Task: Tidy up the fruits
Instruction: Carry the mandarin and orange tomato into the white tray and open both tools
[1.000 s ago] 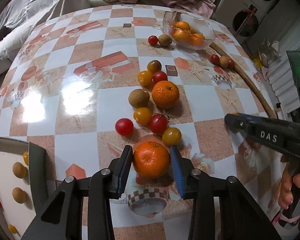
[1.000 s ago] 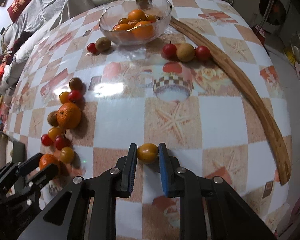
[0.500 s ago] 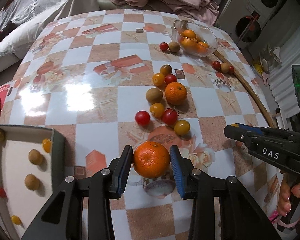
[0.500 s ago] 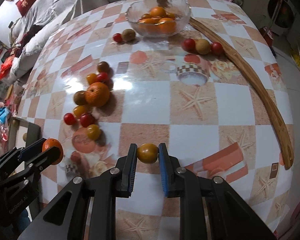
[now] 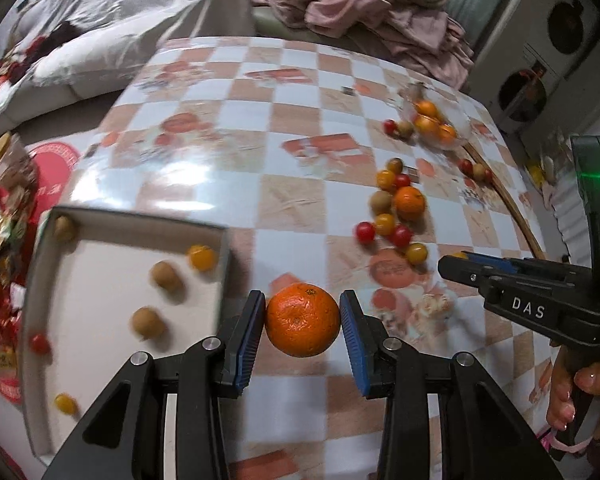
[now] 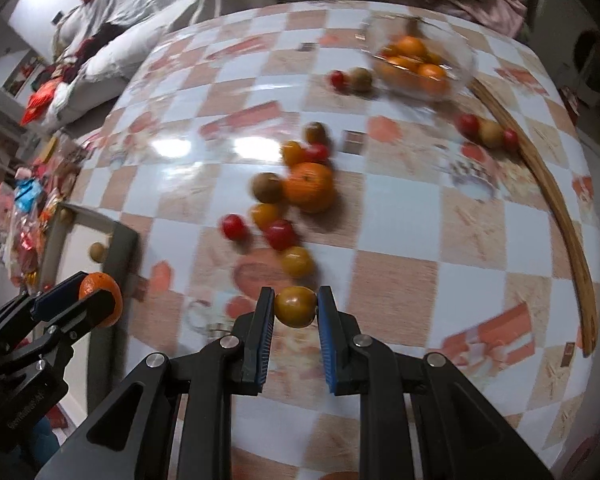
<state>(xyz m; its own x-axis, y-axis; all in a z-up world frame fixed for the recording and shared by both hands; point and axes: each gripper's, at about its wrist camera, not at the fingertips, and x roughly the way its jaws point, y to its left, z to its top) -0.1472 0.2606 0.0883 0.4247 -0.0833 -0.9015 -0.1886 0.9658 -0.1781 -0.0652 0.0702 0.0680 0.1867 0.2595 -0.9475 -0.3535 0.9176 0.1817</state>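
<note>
Left wrist | left claw (image 5: 303,321) clamps orange (image 5: 302,320) beside tray (image 5: 225,264) edge | right claw (image 6: 296,307) clamps yellow tomato (image 6: 296,306)

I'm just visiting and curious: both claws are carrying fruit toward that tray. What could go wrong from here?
The round orange mandarin is pinched only at its sides by the left gripper, so it might slip out. The right gripper holds a small yellow-orange tomato that could be squashed. In the shallow grey-rimmed white tray, the loose small fruits could get knocked if the mandarin drops in hard.
</note>
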